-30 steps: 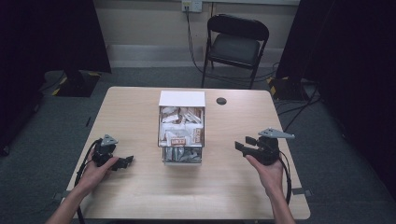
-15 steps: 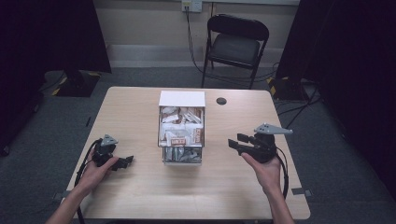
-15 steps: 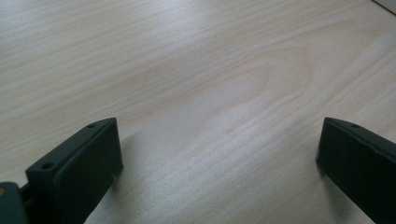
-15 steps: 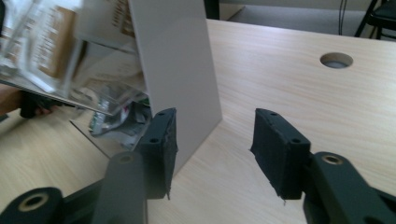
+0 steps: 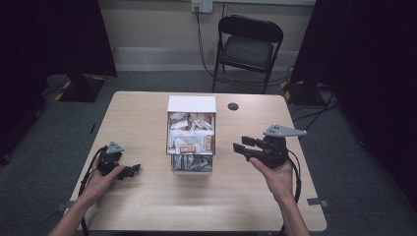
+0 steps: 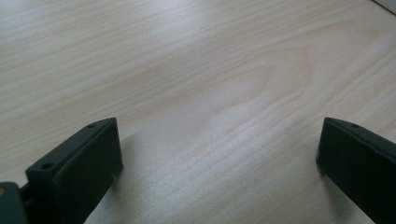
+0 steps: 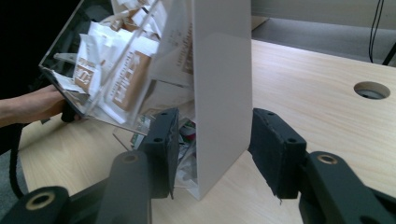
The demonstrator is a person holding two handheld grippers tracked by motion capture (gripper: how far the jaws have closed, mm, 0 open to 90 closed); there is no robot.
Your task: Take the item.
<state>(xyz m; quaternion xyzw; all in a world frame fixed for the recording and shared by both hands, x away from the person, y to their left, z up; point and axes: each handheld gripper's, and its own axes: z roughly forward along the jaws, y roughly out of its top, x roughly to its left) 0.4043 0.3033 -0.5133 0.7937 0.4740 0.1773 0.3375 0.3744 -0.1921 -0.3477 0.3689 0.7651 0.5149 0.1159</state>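
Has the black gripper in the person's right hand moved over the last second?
Yes. In the high view the right gripper has drifted left toward the clear packet box, rising slightly; its jaws have just been closing, nothing between them.

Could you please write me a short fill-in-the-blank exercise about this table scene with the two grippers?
1. The clear box in the middle of the table is full of small ____.
2. The left gripper rests on the table with its jaws ____.
3. The right gripper points toward the ____.
4. Behind the table stands a black folding ____.

Missing words: packets; open; box; chair
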